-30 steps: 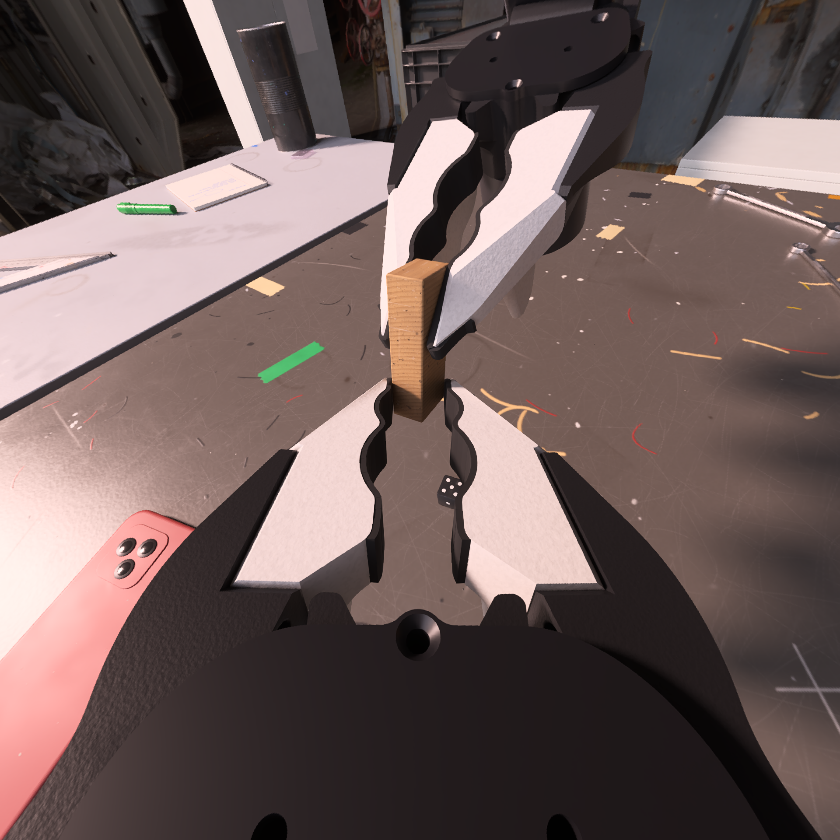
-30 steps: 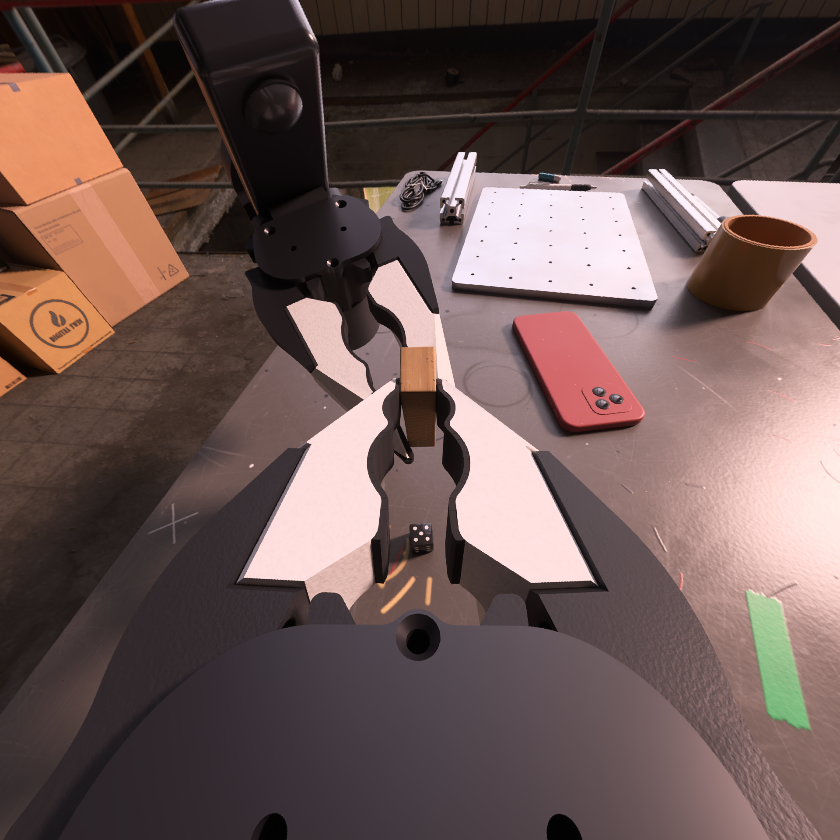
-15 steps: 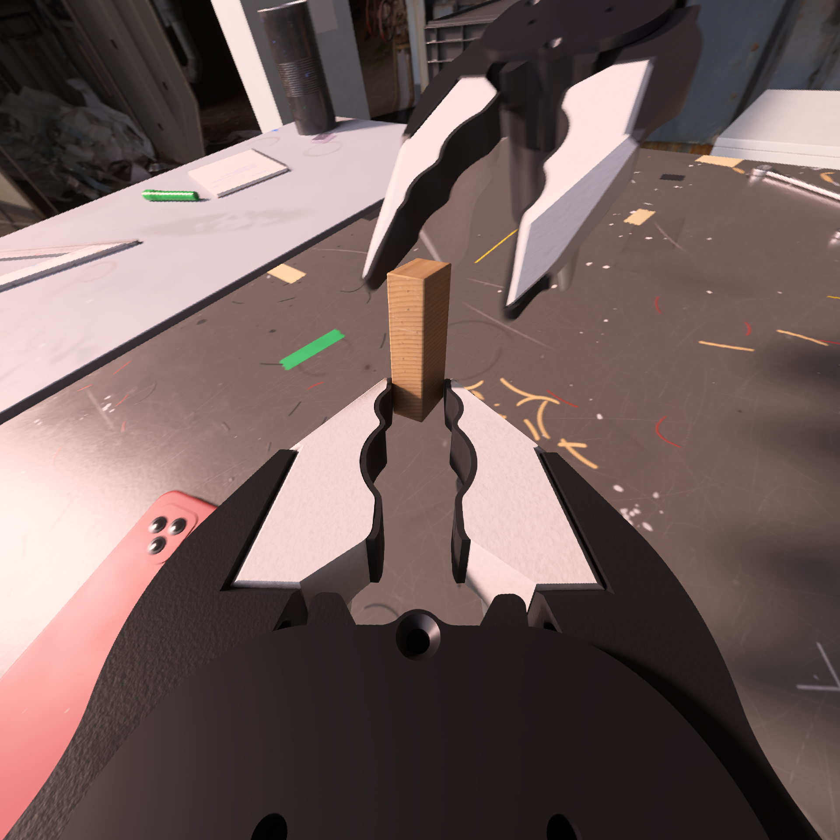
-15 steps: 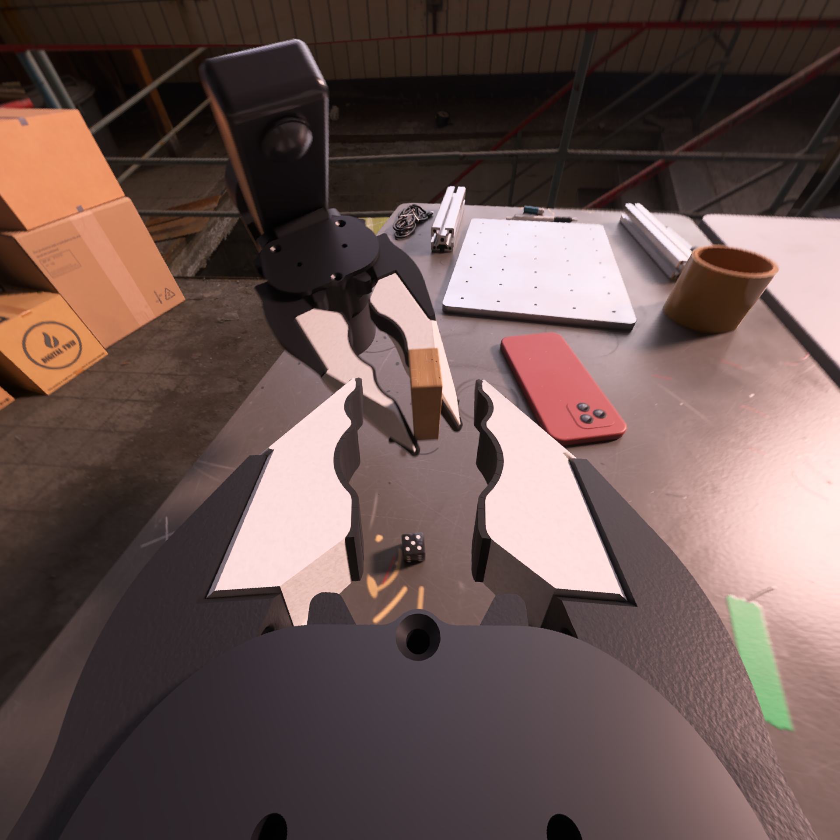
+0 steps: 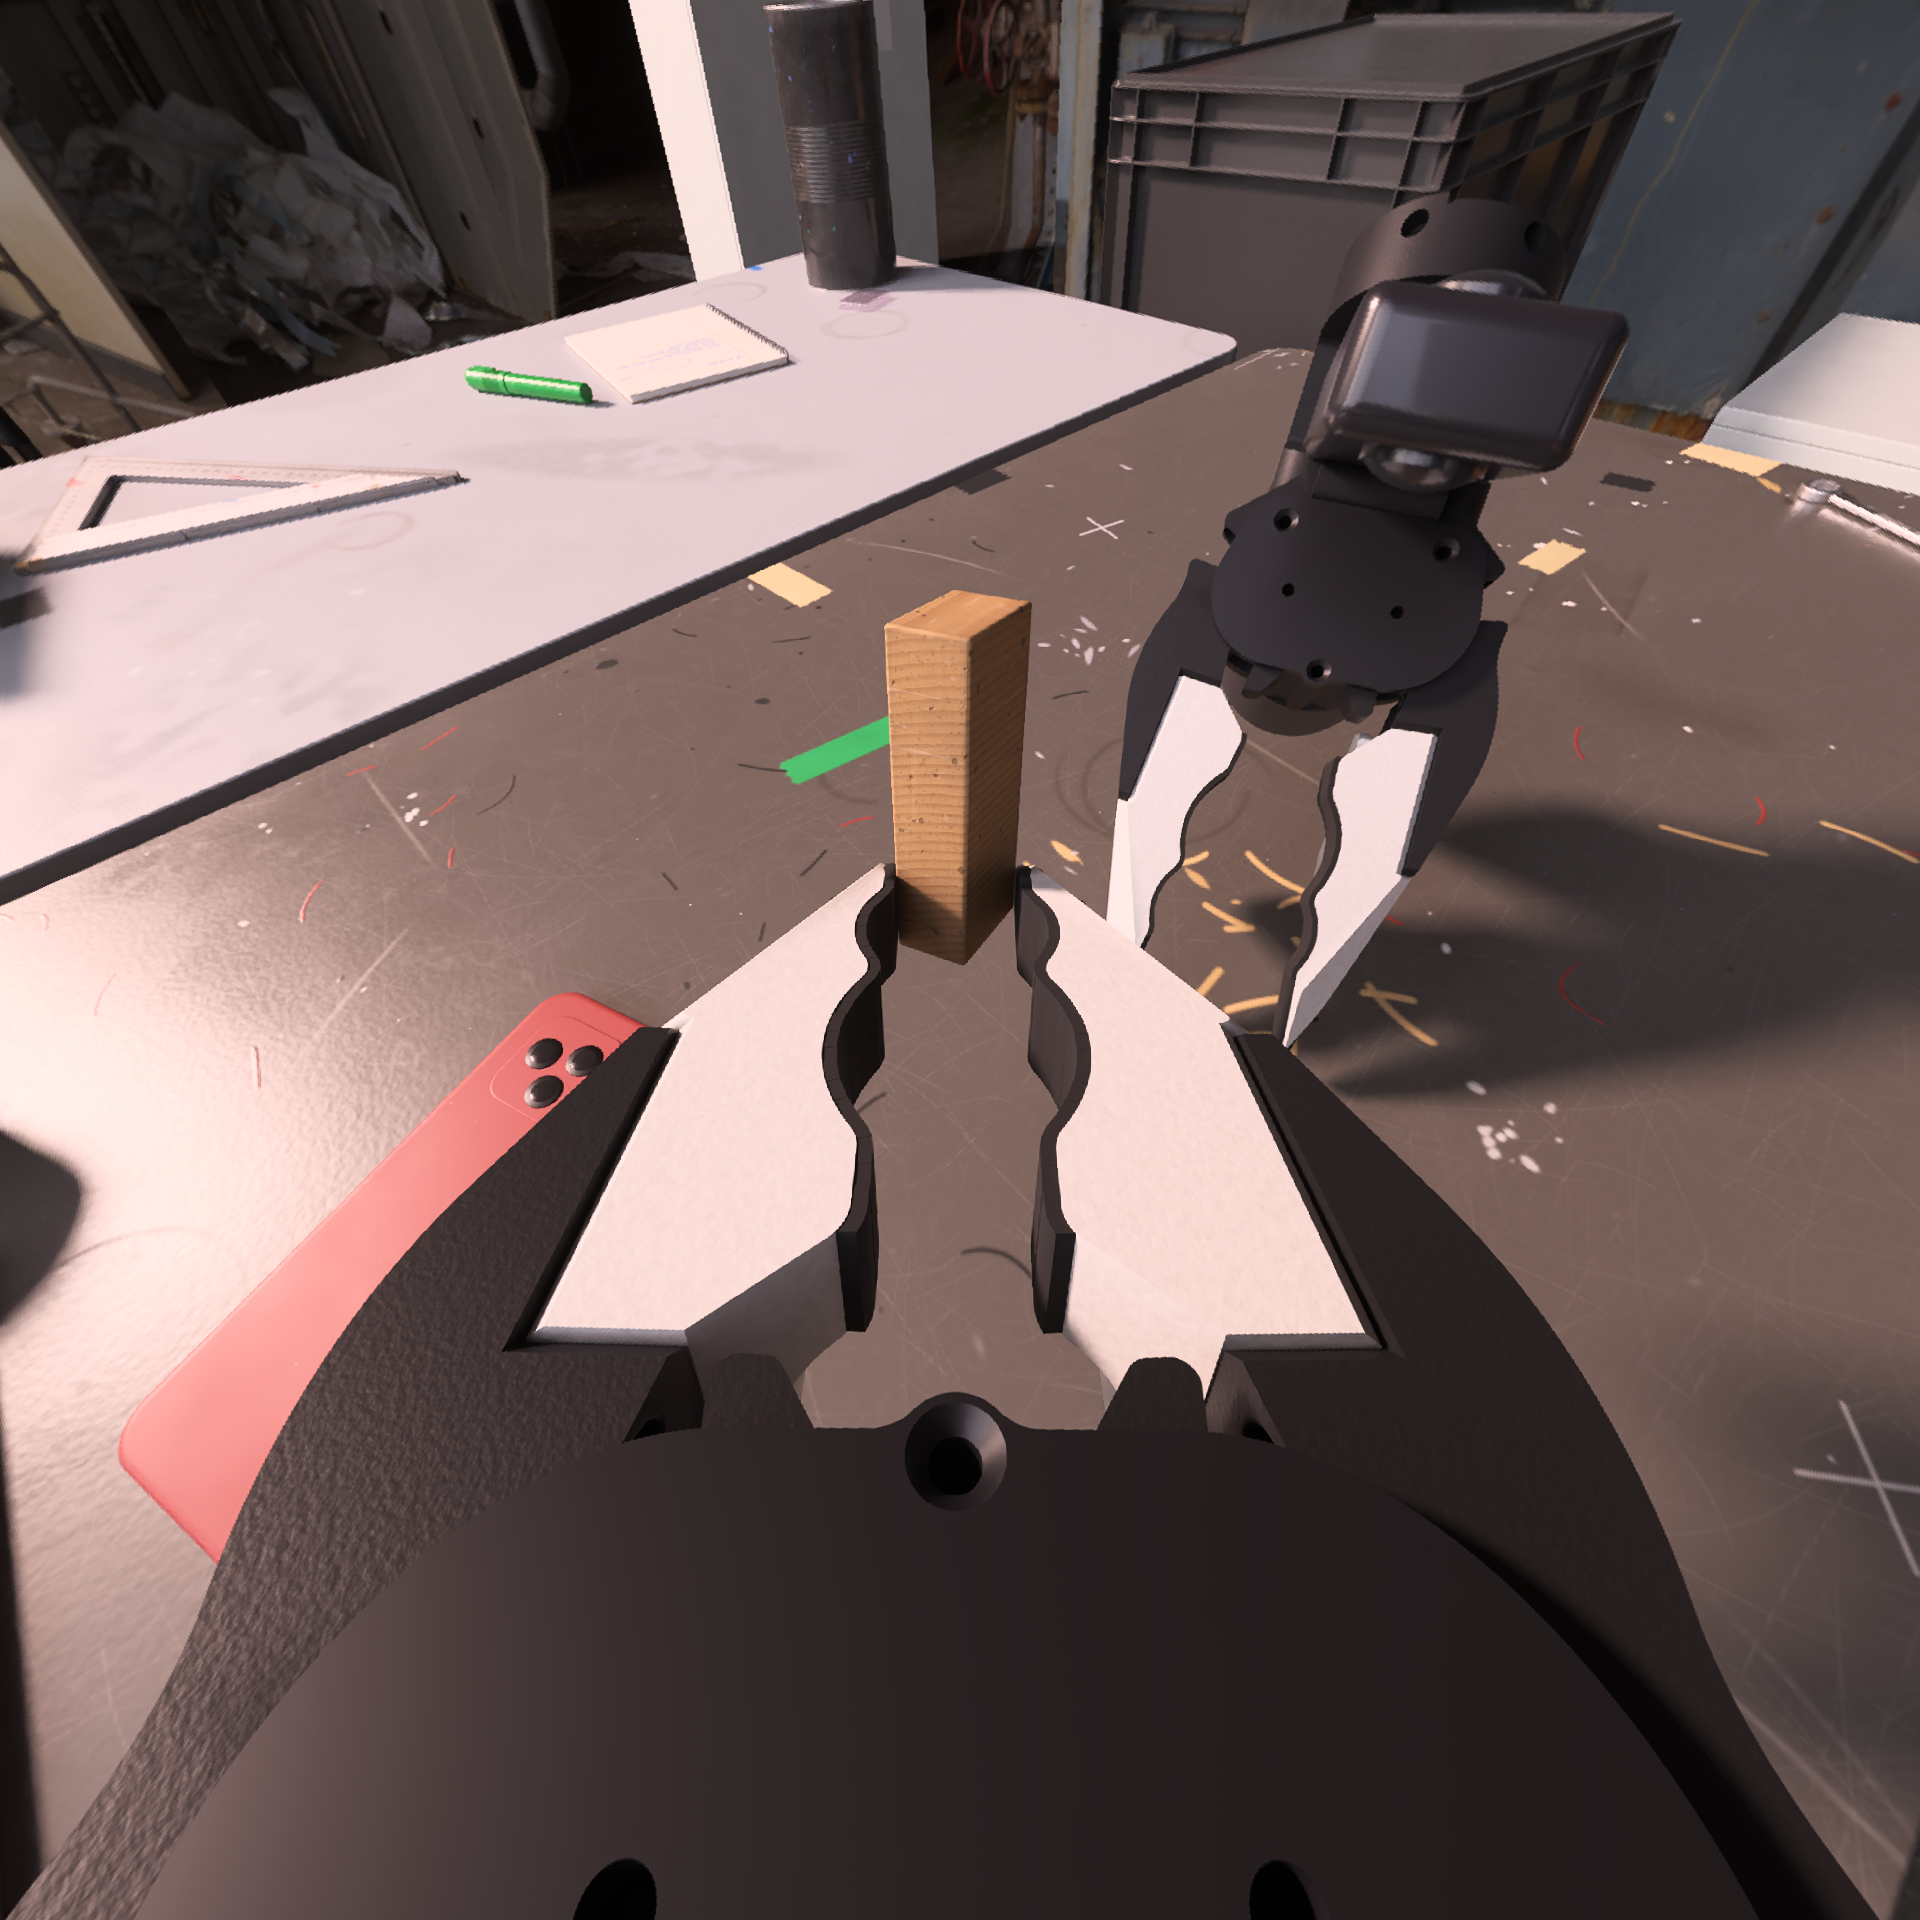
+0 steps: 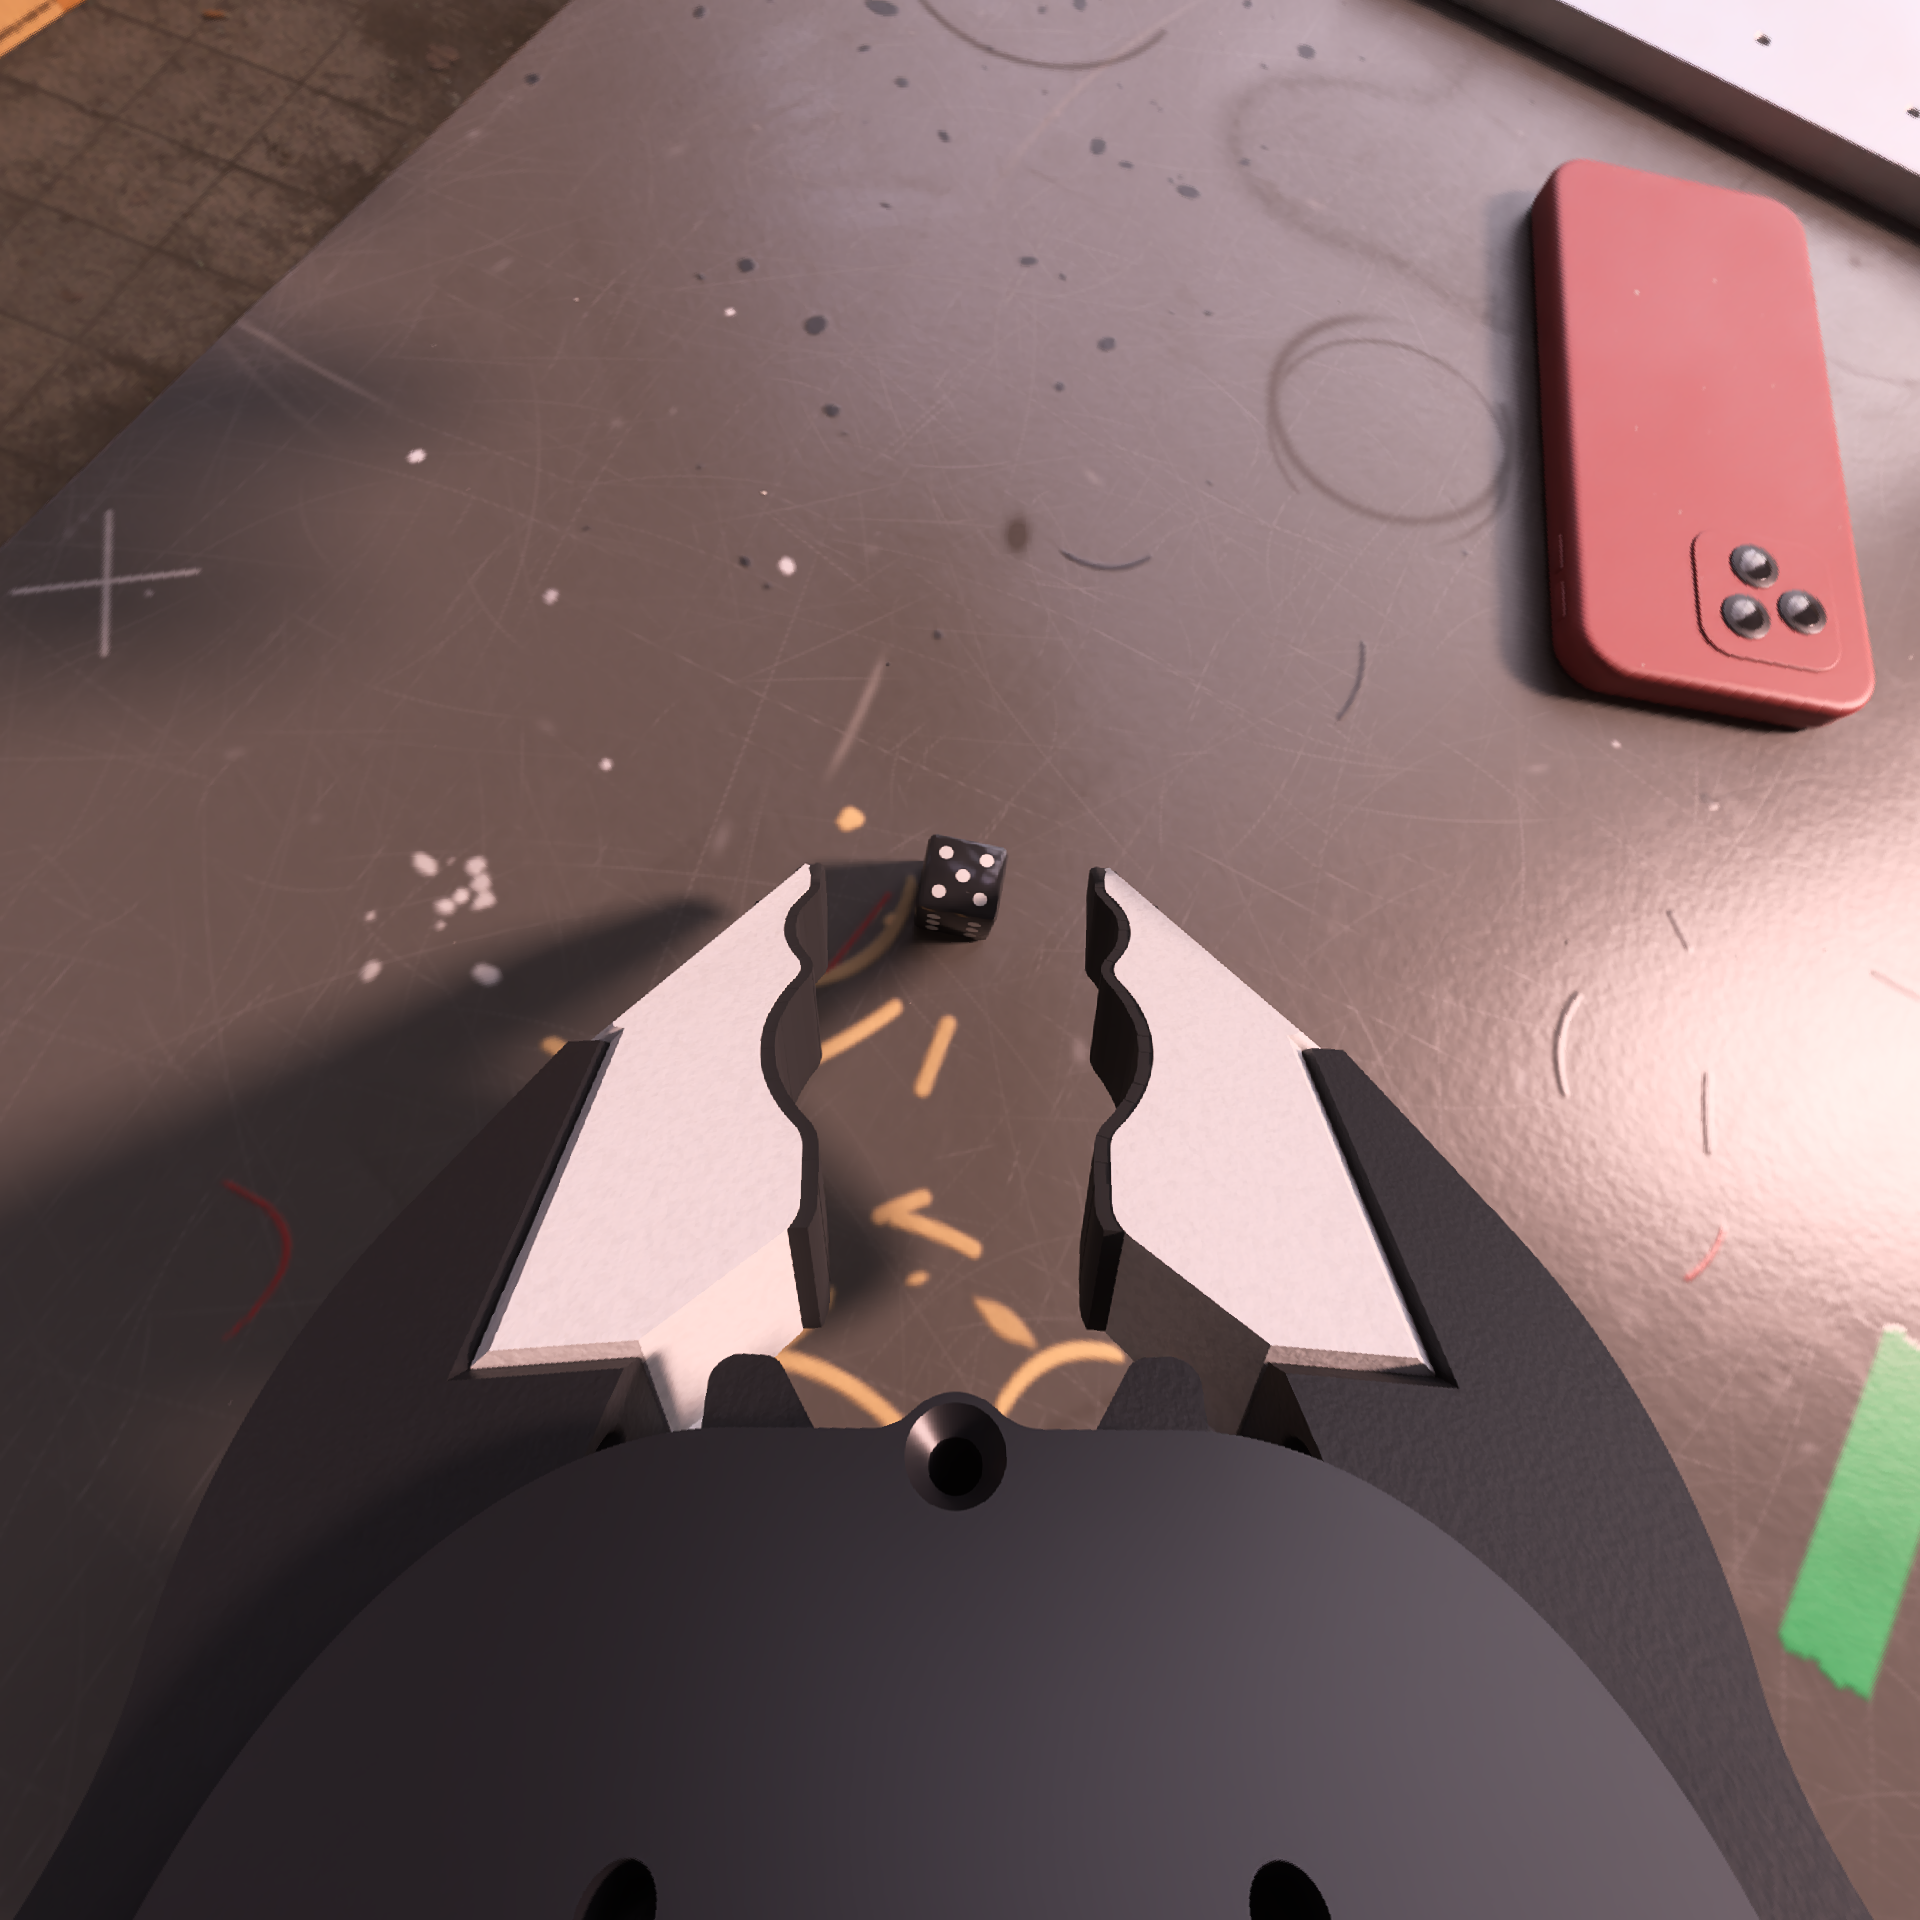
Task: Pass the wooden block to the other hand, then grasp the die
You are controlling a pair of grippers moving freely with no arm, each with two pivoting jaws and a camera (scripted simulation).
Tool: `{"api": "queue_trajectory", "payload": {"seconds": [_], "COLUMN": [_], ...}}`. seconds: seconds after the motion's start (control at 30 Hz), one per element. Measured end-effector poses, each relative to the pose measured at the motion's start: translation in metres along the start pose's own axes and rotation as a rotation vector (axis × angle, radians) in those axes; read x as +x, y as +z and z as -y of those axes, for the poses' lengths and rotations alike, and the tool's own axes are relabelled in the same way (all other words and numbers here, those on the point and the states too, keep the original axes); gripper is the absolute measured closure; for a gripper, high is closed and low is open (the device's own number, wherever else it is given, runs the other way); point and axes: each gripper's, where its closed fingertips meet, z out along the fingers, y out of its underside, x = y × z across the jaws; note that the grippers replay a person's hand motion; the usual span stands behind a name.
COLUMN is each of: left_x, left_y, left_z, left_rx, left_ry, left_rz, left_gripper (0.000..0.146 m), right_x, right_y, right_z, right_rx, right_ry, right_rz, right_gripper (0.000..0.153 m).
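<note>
Grainy rectangular wooden block (image 5: 956, 769) upright in left claw (image 5: 956, 904); right claw (image 6: 951, 883) spread around pipped black die (image 6: 961, 888).

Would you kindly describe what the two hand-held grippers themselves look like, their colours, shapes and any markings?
Both look alike. The left hand-held gripper has a broad, rounded matte-black textured body with a screw hole at its centre, and two white wedge-shaped fingers edged with wavy black pads. The right hand-held gripper matches it; seen from the left wrist view, it carries a dark rounded camera block on top. No cables or markings show.
</note>
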Motion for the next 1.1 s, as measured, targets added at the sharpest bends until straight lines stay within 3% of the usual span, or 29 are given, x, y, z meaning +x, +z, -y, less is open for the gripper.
{"api": "queue_trajectory", "payload": {"seconds": [0.43,1.1], "left_x": [-0.007,-0.001], "left_y": [-0.001,0.004], "left_z": [0.000,-0.008], "left_rx": [-0.009,-0.052], "left_ry": [-0.013,0.004], "left_rz": [0.043,0.018], "left_gripper": [0.124,0.124], "right_x": [0.002,0.002], "right_y": [0.013,0.011], "right_z": [-0.001,-0.005], "right_rx": [-0.024,-0.084], "right_ry": [0.191,0.109], "right_rz": [-0.096,-0.124], "right_gripper": [0.110,0.136]}}
